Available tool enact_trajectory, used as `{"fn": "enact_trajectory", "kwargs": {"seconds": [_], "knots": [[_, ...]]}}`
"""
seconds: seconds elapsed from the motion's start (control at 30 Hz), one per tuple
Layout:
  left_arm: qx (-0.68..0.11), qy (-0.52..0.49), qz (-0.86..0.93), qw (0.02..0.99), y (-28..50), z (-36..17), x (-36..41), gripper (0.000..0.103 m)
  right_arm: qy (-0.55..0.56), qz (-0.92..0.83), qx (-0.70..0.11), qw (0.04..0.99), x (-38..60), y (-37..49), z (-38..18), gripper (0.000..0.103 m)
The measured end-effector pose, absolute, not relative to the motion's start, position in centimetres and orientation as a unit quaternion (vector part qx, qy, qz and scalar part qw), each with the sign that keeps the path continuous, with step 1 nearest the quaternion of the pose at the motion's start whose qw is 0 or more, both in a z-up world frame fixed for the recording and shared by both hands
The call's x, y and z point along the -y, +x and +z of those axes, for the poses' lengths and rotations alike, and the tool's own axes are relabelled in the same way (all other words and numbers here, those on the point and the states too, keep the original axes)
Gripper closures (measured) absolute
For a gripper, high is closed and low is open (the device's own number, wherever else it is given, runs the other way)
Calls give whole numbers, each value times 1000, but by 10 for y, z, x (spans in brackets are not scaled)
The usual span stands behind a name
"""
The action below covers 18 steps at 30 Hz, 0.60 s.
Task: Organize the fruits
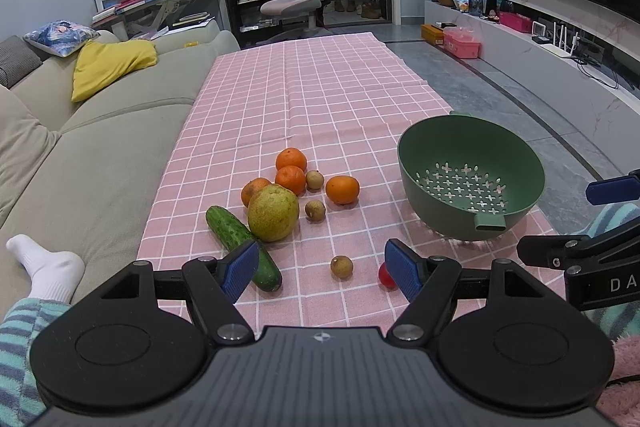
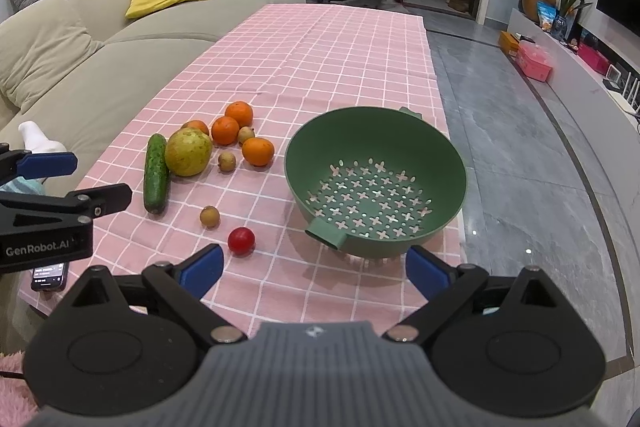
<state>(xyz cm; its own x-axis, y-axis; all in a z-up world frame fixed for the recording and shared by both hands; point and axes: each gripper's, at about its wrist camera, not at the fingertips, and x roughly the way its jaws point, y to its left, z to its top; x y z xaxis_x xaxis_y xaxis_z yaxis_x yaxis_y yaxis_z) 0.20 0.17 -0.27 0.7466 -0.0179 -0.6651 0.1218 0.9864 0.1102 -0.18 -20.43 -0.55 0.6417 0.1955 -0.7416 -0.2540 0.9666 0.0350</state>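
- Pink checked cloth covers the surface (image 2: 320,67), which stands beside a beige sofa (image 2: 80,67) in a living room.
- Status: the task appears not yet started. The green colander (image 2: 452,163) sits at the right side of the surface and holds nothing.
- Items left on the cloth, all outside the colander:
  - 4 oranges (image 2: 258,151), grouped near the middle; 1 is partly hidden behind the pear.
  - 1 pear (image 2: 188,157), touching the cucumber (image 2: 155,174) on its left.
  - 3 small brown fruits (image 2: 210,216): 2 among the oranges, 1 lying apart toward the near edge.
  - 1 small red fruit (image 2: 241,240), nearest the colander's handle.
- Left tongs (image 1: 322,267): jaws spread wide, holding nothing, hovering above the near edge with a brown fruit between the pads in view.
- Right tongs (image 2: 314,269): jaws spread wide, holding nothing, positioned short of the colander.
- Judgement: every item remains to be transferred. The red fruit and the lone brown fruit are the closest candidates for a first pick.
- A phone (image 2: 49,277) lies at the near left corner.
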Motion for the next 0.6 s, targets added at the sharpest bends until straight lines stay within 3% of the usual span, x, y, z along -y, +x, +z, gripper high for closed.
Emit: {"fn": "enact_trajectory", "kwargs": {"seconds": [0.6], "knots": [[-355, 73, -37, 931, 2, -3, -1, 19, -36, 124, -405, 905, 205, -2, -6, 8]]}}
